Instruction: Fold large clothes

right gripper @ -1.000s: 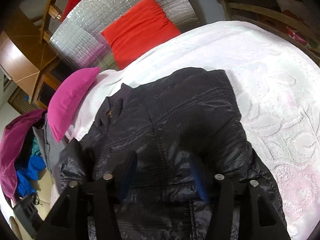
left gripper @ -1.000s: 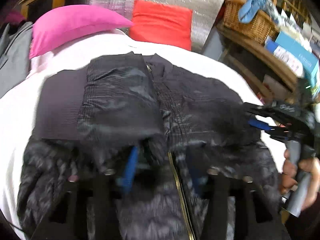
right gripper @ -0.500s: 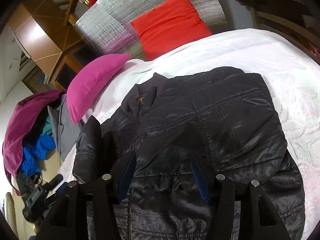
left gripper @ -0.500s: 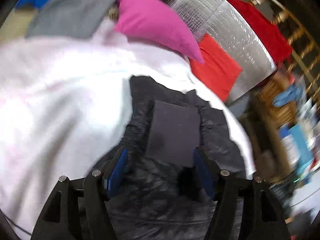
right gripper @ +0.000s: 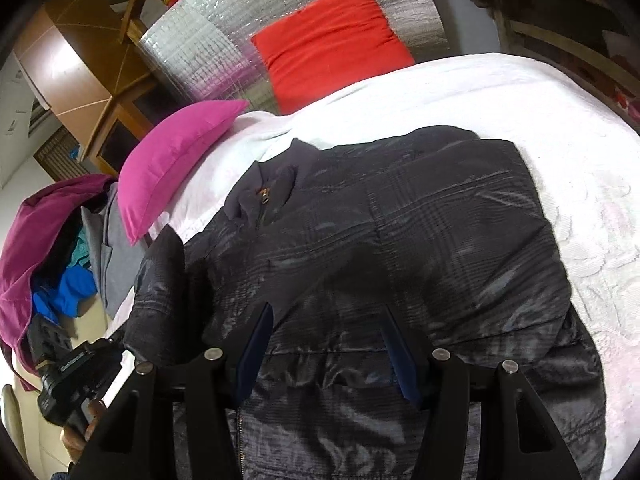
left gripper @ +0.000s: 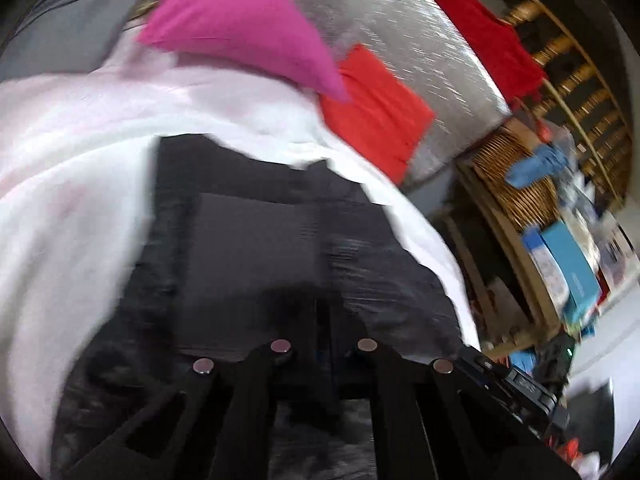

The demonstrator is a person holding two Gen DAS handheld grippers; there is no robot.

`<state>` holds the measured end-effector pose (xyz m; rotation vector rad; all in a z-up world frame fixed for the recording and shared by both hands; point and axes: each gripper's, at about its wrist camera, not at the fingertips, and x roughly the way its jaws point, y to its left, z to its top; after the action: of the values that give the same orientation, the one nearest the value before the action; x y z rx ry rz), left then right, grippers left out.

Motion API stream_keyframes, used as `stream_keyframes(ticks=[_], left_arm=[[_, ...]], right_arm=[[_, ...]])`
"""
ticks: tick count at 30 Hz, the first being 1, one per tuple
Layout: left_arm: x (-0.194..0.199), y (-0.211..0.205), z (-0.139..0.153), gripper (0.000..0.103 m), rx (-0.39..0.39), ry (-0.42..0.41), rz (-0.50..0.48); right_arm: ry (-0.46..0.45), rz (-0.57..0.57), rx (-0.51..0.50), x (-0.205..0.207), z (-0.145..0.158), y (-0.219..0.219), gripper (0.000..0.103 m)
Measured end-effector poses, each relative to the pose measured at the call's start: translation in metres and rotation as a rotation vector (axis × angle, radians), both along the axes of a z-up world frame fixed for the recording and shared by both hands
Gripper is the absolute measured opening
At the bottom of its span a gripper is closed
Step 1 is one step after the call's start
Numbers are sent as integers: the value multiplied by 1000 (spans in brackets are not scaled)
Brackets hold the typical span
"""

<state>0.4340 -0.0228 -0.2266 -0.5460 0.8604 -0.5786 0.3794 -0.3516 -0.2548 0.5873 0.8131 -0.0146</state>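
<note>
On white bedspread (right gripper: 500,92) — dark jacket (right gripper: 400,240), left gripper (left gripper: 325,320) closed, right gripper (right gripper: 326,344) parted

Left gripper (left gripper: 325,320): jaws closed together at 6 o'clock, over the dark jacket (left gripper: 256,248)
Jacket: spread on the white bedspread (left gripper: 68,200)
Pink pillow (left gripper: 240,28): 12 o'clock
Red cushion (left gripper: 376,108): 1 o'clock
Wicker basket (left gripper: 516,176): 3 o'clock

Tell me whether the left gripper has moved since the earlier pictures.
Yes. The left gripper swung toward the jacket's left edge; the pink pillow now sits ahead. Its jaws have just closed.
</note>
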Motion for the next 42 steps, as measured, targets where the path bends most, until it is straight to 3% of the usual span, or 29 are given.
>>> stream_keyframes(ticks=[3,7,10,11,12,14,16,19,22,28,29,30,33,37,42], left_arm=[[-7,-22,9,3,43,-32,-49],[-9,-15,8,4,9,40,-4],[-18,-2,4,6,33,76,56],[-24,3,4,15,37,78,75],[-28,8,4,30,26,80,81],[-38,14,3,47,-15,92,81],[-45,14,1,51,-65,110,53],[-43,7,-7,68,-105,146,42],[-29,2,-25,69,-182,236,66],[-6,8,-45,67,-325,288,158],[-4,10,-46,66,-339,283,180],[-3,12,-45,55,-339,275,190],[0,8,-40,30,-306,229,187],[0,-8,-21,26,-185,116,171],[-19,-71,16,25,18,-91,4]], right_arm=[[1,-13,5,-4,0,-6,60],[3,-17,-6,-10,0,-13,60],[0,-33,4,-13,1,-22,60],[-2,-38,16,-13,1,-24,60],[-4,-39,28,-12,1,-26,61],[-6,-32,33,-11,2,-23,66],[-10,-19,20,-9,3,-17,67],[-10,-7,-12,-6,3,-8,67],[-12,-8,-8,-4,1,-6,67],[5,-9,-5,1,-6,-6,67],[6,-9,-7,1,-6,-7,67],[6,-9,-11,2,-7,-7,67],[3,-14,-15,1,-7,-10,67],[4,-30,-24,-3,-7,-18,67],[5,-84,-16,-13,-7,-39,67]])
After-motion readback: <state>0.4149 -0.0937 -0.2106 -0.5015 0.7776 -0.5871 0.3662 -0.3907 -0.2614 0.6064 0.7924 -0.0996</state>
